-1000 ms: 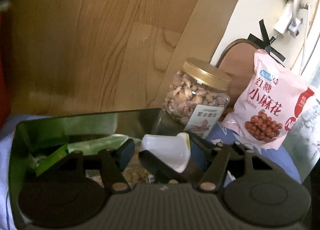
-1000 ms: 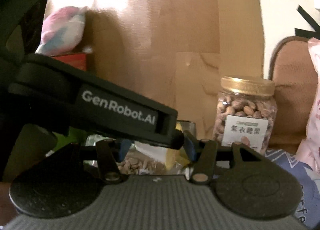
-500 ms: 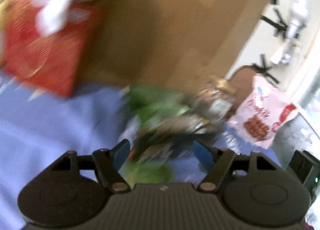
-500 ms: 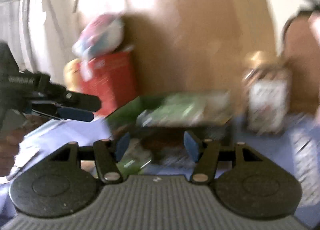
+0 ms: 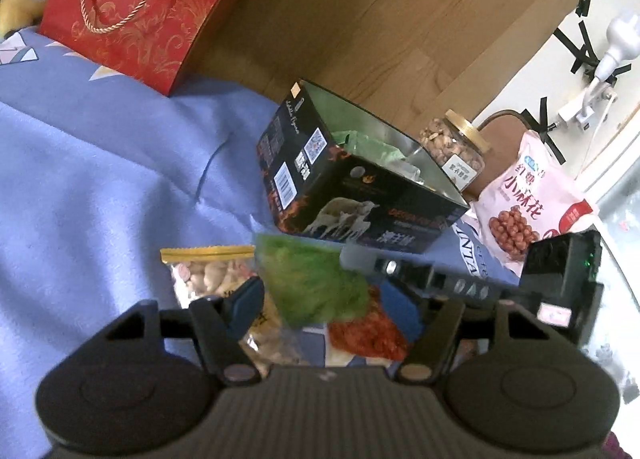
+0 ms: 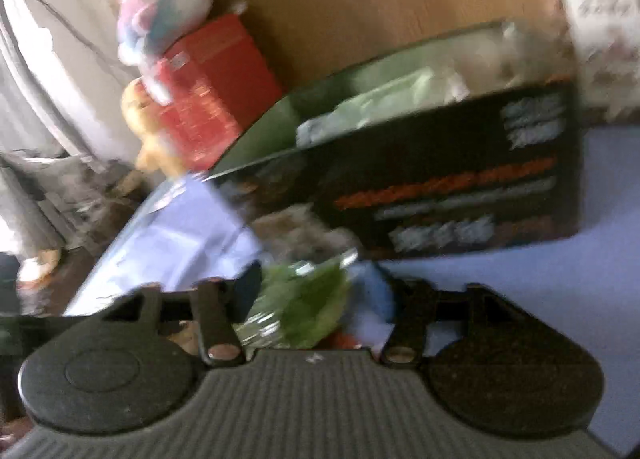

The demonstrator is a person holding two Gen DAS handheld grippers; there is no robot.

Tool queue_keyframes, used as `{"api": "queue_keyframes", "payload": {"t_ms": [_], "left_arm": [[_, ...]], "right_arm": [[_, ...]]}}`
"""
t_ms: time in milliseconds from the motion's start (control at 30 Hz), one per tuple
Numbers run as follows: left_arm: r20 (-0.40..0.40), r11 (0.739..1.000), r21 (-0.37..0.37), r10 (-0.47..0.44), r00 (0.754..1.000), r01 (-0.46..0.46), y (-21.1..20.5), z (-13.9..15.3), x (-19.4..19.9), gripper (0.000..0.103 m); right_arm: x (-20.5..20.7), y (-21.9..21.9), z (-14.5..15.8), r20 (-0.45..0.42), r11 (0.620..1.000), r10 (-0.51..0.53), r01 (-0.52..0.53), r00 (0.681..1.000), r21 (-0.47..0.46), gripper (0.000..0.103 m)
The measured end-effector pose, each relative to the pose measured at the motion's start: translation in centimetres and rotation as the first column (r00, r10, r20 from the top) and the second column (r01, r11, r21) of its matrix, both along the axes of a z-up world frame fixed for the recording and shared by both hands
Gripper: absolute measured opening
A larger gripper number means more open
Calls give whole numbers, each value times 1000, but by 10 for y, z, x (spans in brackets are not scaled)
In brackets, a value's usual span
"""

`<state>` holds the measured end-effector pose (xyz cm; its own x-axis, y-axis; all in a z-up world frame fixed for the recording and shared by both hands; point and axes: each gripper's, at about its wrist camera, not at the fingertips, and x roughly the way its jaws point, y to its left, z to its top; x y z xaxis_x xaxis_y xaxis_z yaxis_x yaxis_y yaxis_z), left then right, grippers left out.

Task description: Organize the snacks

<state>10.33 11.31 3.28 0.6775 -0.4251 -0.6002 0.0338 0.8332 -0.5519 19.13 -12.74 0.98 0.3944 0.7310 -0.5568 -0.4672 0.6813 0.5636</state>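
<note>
Two grippers are working over the blue bedsheet [image 5: 100, 163]: our right gripper [image 6: 316, 291], jaws just closing, is pinching the green snack packet [image 6: 304, 307] beside the black box [image 5: 360, 195]; our left gripper [image 5: 320, 303] is spread, empty. We are lifting clear before tipping it in.

A second earlier the left claw [image 5: 324, 299] stood over the open black box [image 5: 360, 195] with a small white cup between its fingers. It then drew back off the box, without the cup, to the near part of the bed [image 5: 100, 163], where a peanut packet [image 5: 208, 271], a green packet [image 5: 312, 279] and a red packet [image 5: 368, 335] lay before it. The right claw [image 6: 316, 291] swung from facing the nut jar [image 5: 456, 147] toward the box's long side, and its jaws had just been closing, with the green packet [image 6: 308, 307] between them; blur hid whether the pads pressed it.
</note>
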Motion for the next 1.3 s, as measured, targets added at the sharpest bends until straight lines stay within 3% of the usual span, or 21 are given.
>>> {"api": "queue_keyframes", "payload": {"t_ms": [67,133,300,467,600,633,767,900,967,1100,1300], "left_arm": [[4,1000,18,-6,1000,6,-2,0,-2,67],[7,999,32,-6,1000,6,-3,0,-4,67],[5,1000,21,-22,1000,21,-6,1,-5,67],[-23,995,-11,-98,995,98,-22,1,-6,67],[-40,987,-3,-161,986,161,-38,-2,-8,67],[-40,985,0,-172,984,172,-42,-2,-8,71],[-13,983,77,-164,986,165,-55,4,-7,75],[12,979,166,-127,992,123,-53,13,5,76],[-16,972,197,-129,992,129,-49,12,15,77],[-117,975,133,-164,980,179,-36,-4,30,77],[-86,980,99,-162,983,170,-31,-9,23,78]], "right_arm": [[-10,-1,3,13,1000,-4,5,1000,-23,20],[-19,-8,6,11,999,-24,24,1000,-29,5],[-46,-36,13,-25,997,-53,54,998,51,4],[-89,-60,20,27,998,-43,42,999,50,3],[-116,-97,21,80,987,-156,153,984,44,3],[-120,-109,19,85,979,-204,202,975,31,3],[-119,-142,9,-3,949,-308,308,951,67,8],[-111,-127,7,-85,964,-207,218,975,151,15],[-109,-110,4,-121,971,-143,164,982,177,20],[-98,-68,-2,-155,984,-77,100,985,145,28],[-75,-33,-13,-185,981,-69,101,980,166,30]]}}
